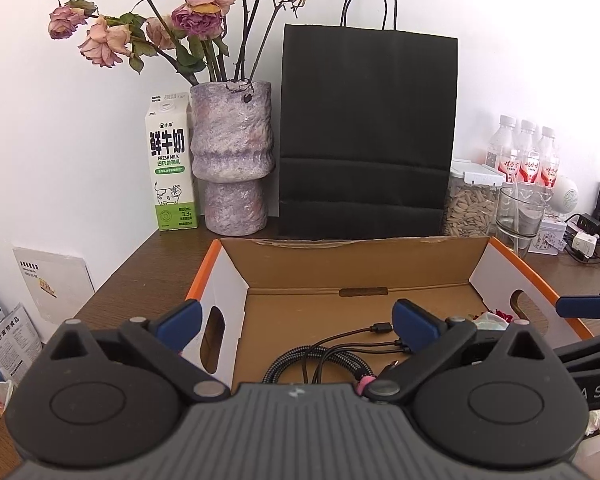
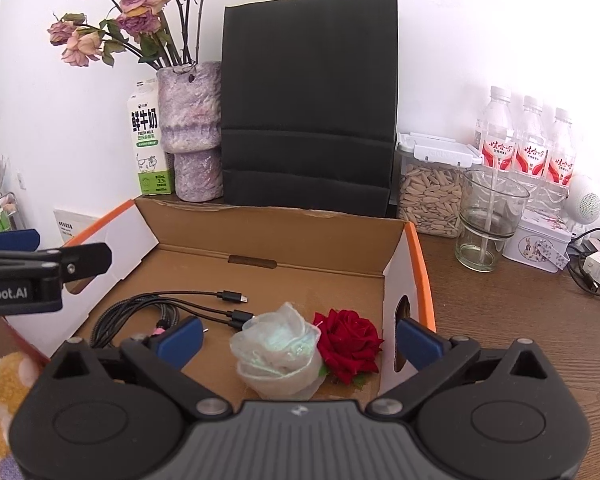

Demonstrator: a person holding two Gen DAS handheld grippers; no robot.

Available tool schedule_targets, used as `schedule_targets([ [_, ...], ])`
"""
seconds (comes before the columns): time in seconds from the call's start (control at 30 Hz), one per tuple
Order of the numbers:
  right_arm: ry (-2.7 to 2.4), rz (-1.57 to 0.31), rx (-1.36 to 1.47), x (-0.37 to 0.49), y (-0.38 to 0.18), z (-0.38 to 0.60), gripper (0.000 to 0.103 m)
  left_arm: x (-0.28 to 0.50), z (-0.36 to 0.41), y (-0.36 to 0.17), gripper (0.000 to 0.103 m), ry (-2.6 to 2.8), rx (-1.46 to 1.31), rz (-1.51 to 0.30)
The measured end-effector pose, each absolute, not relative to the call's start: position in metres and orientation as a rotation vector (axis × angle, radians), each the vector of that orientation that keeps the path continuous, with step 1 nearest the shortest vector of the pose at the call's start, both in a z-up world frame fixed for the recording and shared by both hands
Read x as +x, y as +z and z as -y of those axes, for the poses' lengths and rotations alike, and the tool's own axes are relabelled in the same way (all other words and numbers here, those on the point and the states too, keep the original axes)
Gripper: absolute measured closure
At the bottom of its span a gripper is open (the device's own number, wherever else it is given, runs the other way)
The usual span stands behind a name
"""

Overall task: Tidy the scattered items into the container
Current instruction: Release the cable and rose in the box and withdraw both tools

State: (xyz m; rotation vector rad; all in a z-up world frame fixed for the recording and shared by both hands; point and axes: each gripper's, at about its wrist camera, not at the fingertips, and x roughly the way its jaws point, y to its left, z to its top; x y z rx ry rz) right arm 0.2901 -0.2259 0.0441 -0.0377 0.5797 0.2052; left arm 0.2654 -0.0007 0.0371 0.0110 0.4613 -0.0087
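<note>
With both the left hand-held gripper [image 1: 296, 326] and right hand-held gripper [image 2: 300, 338] spread wide and empty, cable [image 2: 148, 308], white rose [image 2: 278, 354] and red rose [image 2: 350, 342] lie just ahead inside the cardboard box [image 2: 418, 264], so release looks finished and next comes withdrawing.

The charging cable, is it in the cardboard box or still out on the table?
In. The charging cable lies coiled on the cardboard box floor.
</note>
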Motion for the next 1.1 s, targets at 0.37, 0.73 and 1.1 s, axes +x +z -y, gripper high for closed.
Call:
schedule_targets([
  [0.37, 0.196, -0.506, -0.025, 0.266, 0.069, 0.236, 0.0, 0.243, -0.002, 0.057, 0.0, -0.021, -0.003, -0.4],
  [0.73, 0.183, -0.382, -0.038, 0.182, 0.106, 0.256, 0.0, 0.169, -0.025, 0.087, 0.0, -0.01, -0.036, -0.296],
  [1.1, 0.197, -0.497, -0.048, 0.096, 0.075, 0.263, 0.0, 0.101, -0.03, 0.07, 0.0, -0.009, 0.016, -0.37],
])
